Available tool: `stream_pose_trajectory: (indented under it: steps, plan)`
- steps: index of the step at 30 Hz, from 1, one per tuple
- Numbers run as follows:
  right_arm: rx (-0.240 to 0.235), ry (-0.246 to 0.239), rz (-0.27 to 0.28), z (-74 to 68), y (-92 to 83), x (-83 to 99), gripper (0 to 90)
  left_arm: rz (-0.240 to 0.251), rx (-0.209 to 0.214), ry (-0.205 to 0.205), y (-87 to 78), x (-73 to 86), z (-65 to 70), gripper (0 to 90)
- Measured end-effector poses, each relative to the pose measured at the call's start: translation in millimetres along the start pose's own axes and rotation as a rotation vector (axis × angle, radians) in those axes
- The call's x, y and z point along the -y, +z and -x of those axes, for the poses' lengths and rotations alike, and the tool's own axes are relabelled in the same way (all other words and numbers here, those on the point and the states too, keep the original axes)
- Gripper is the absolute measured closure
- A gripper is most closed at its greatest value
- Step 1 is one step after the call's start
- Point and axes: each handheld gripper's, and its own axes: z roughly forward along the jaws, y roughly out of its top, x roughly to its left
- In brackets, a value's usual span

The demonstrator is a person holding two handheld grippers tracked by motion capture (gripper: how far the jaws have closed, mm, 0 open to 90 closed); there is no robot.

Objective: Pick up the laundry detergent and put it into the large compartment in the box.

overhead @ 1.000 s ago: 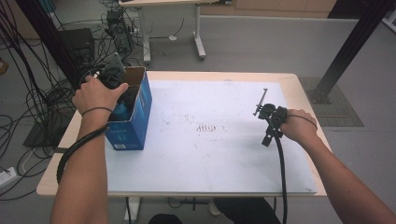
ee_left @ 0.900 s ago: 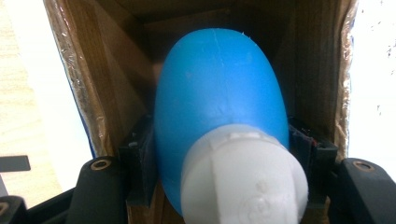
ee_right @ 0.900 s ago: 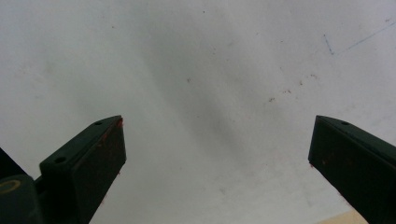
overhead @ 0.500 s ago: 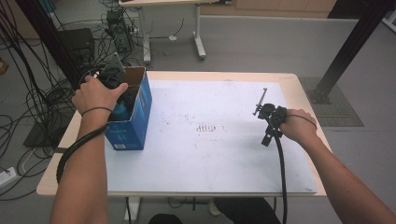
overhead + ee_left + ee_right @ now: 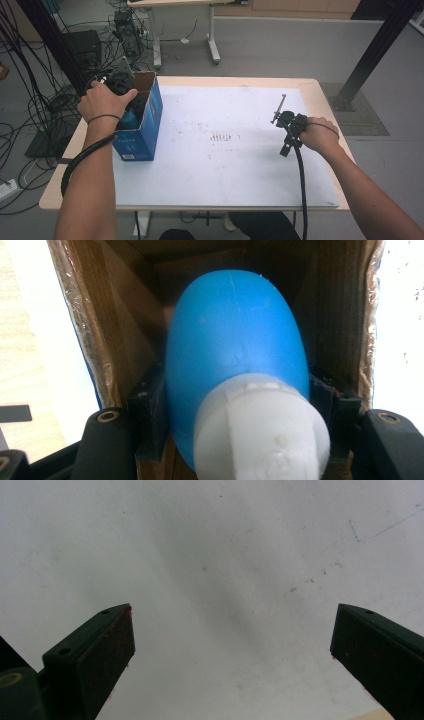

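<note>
A blue cardboard box (image 5: 145, 131) with its top open stands at the left of the white mat (image 5: 225, 165). My left gripper (image 5: 130, 111) reaches down into it, under a person's left hand. In the left gripper view its jaws press on both sides of a blue rubber bulb (image 5: 235, 340) with a white cap (image 5: 260, 432), deep between the box's brown inner walls (image 5: 115, 325); the left gripper (image 5: 240, 407) is shut on the bulb. My right gripper (image 5: 282, 131) hovers low over the mat's right side. Its jaws stand wide apart in the right gripper view, the right gripper (image 5: 232, 645) holding nothing.
The mat covers most of a light wooden table (image 5: 320, 95). Faint dark marks (image 5: 220, 136) sit at the mat's middle. Cables (image 5: 35, 115) lie on the floor left of the table, a second desk (image 5: 210, 30) stands behind, and a black post (image 5: 372, 55) rises at right.
</note>
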Motion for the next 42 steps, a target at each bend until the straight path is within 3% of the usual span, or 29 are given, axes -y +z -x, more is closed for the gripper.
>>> stream_pose_trajectory:
  steps: [42]
  plan:
    - [0.002,0.008,0.004,0.2,-1.6,1.8,4.0,0.004,-0.010,-0.001,0.2,0.6,4.1,37.5]
